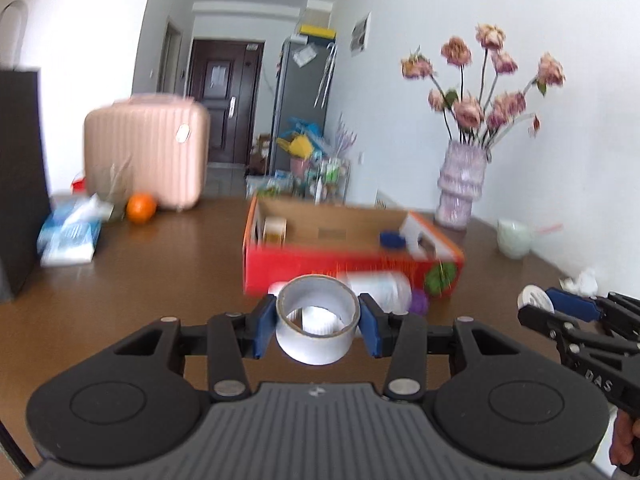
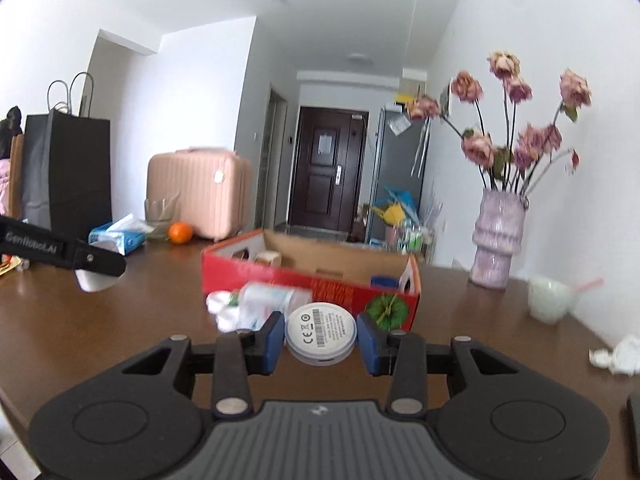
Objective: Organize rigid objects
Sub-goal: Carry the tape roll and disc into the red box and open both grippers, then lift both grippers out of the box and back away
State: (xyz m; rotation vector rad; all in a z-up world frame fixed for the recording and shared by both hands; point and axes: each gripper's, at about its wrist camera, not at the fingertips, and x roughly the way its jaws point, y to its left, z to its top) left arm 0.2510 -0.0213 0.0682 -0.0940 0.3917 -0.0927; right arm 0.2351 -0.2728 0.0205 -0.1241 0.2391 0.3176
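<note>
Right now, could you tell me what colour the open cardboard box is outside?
Red, on the cardboard box; clearest in the right wrist view.

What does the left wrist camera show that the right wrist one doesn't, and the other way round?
Left wrist only: the left gripper shut on a roll of grey tape, and a blue item inside the red box.
Right wrist only: the printed label on the white round disc that the right gripper clamps, plus the black bag's handles.
Both: red box, orange, pink suitcase, flower vase, white bottle.

A glossy wooden table (image 1: 160,280) is seen; the box (image 1: 352,264) is printed cardboard, the tape roll (image 1: 318,320) matt grey.
</note>
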